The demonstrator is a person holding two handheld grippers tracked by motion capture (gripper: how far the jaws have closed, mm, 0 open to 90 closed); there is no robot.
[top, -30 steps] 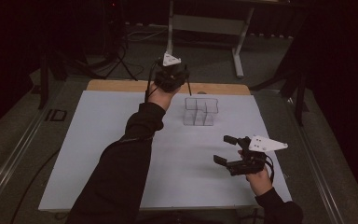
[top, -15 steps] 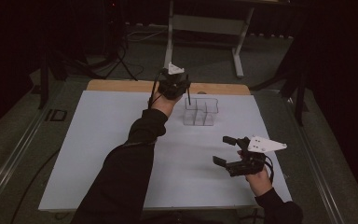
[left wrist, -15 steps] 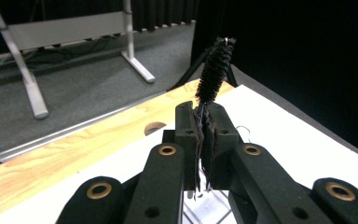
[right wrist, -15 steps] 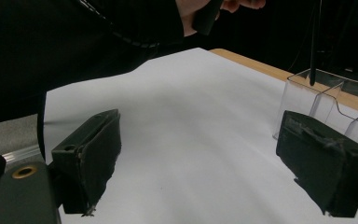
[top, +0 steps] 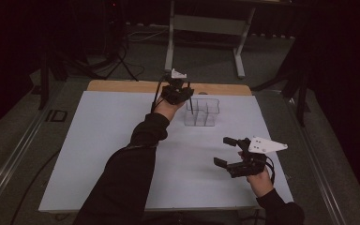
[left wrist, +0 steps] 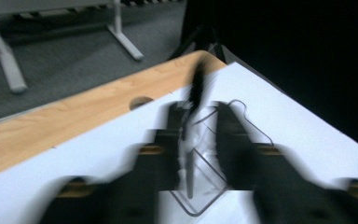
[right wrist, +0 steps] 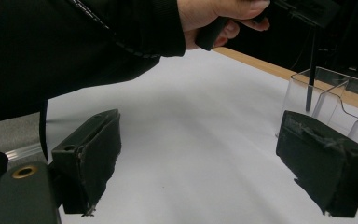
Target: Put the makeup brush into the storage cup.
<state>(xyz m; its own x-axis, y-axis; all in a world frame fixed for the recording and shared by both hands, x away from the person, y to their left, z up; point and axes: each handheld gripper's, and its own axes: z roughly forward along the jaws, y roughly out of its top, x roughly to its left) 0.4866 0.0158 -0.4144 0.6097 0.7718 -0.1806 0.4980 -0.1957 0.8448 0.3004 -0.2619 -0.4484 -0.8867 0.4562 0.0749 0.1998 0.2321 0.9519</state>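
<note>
Down comes the left gripper (top: 183,95) since before, jaws just opening around the black pen (left wrist: 192,140) standing in the clear box (top: 201,112) — let go straight; right gripper (top: 232,152) waits open.

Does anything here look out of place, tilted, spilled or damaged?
Nothing stands out. The clear organizer stands upright on the white sheet, and nothing is spilled. The left claw, its jaws just opened, has a dark pen hanging upright into one compartment. The right claw waits open above the sheet.
</note>
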